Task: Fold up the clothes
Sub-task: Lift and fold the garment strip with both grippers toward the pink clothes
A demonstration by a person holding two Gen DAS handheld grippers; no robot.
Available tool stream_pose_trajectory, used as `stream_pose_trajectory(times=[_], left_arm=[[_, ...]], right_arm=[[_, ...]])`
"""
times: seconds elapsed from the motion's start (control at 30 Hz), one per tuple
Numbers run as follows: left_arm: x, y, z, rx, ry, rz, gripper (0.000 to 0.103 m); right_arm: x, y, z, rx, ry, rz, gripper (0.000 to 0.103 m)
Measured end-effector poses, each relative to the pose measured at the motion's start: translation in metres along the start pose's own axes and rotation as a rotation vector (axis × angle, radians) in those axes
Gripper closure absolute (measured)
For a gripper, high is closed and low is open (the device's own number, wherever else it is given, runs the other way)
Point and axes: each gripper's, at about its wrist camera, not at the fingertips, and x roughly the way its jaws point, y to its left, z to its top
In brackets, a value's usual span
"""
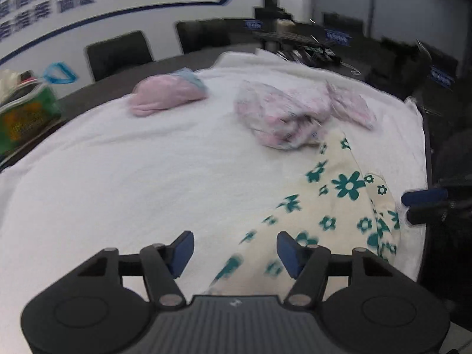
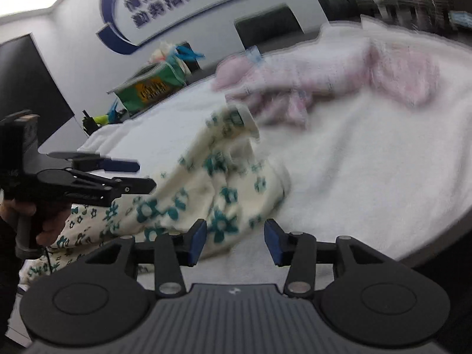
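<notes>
- Your left gripper point(image 1: 235, 250) has its blue-padded fingers point(image 1: 183, 252) spread wide with nothing between them. They hover just above the near edge of the floral garment point(image 1: 339, 203).
- Your right gripper point(image 2: 235, 240) also has its fingers point(image 2: 198, 240) spread apart and empty, poised over the near end of the same garment point(image 2: 212, 188).
- In the right wrist view, your left gripper point(image 2: 144, 174) shows from the side at the far left, held in your hand point(image 2: 44, 224), its tips reaching over the garment's left part.
- In the left wrist view, the tips of your right gripper point(image 1: 424, 203) come in at the right edge, beside the garment.
- The floral garment is cream with teal flowers. It lies rumpled on the near right part of a white towel point(image 1: 132, 177), running from the near edge toward the far right.
- Touching the garment's far end is a crumpled pink and white patterned garment point(image 1: 295, 115), in the middle far area of the towel.
- Well apart to the far left lies a small pink bundle point(image 1: 165, 94) with a light blue piece at its far end.
- The towel covers a dark tabletop point(image 1: 88, 94).
- A green box point(image 1: 23, 118) sits on the tabletop at the left, off the towel.
- Dark chairs point(image 1: 118, 53) stand past the far edge, before a white wall with blurred blue lettering point(image 1: 47, 3).
</notes>
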Motion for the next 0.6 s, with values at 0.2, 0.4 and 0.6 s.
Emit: stream_pose_trajectory(times=[0.2, 0.4, 0.6], left_arm=[[-0.102, 0.024, -0.069, -0.182, -0.155, 0.154, 0.037], [-0.158, 0.061, -0.155, -0.62, -0.193, 0.019, 0.038], [-0.145, 0.072, -0.169, -0.799, -0.225, -0.17, 0.038]], right_arm=[[0.022, 0.015, 0.028, 0.014, 0.071, 0.173, 0.054], [0.044, 0.028, 0.042, 0.051, 0.142, 0.23, 0.054], [0.045, 0.028, 0.037, 0.179, 0.256, 0.287, 0.054]])
